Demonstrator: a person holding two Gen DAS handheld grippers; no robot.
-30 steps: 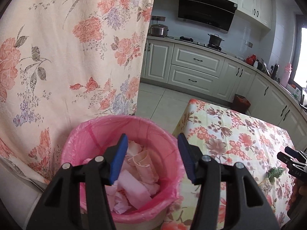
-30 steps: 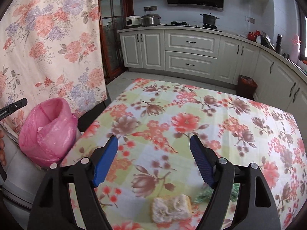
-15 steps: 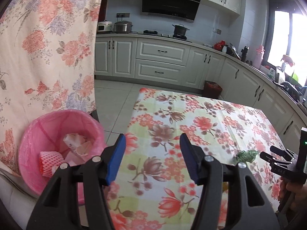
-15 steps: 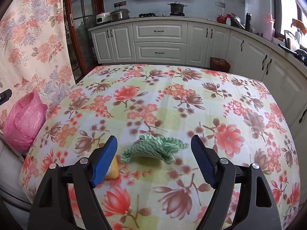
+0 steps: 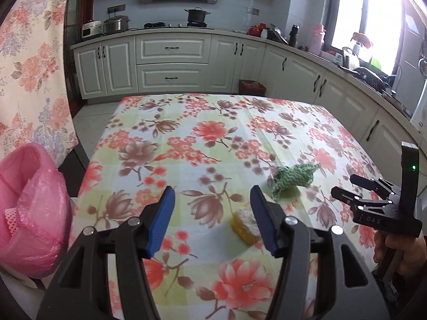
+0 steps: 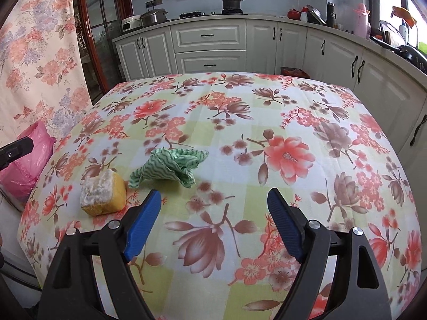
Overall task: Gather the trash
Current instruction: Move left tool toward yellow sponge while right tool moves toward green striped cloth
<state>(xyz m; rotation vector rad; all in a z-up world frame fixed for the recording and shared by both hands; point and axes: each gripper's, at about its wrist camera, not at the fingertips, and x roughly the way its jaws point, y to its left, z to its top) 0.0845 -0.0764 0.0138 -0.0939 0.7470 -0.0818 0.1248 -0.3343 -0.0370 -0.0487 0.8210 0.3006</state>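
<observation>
Moved: both views have swung off the pink bin onto the table.
Left gripper: jaws spread, empty; sponge just ahead, tucked against the right finger.
Right gripper: jaws opening, empty; green cloth ahead, left of the gap.
Risk: an off-centre close could nudge the sponge aside.

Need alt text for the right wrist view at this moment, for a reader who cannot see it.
The right gripper, empty with its jaws opening, hovers over a floral tablecloth. Just beyond its left finger lie a crumpled green cloth and a yellow sponge; a pink bin bag sits off the table's left edge.
</observation>
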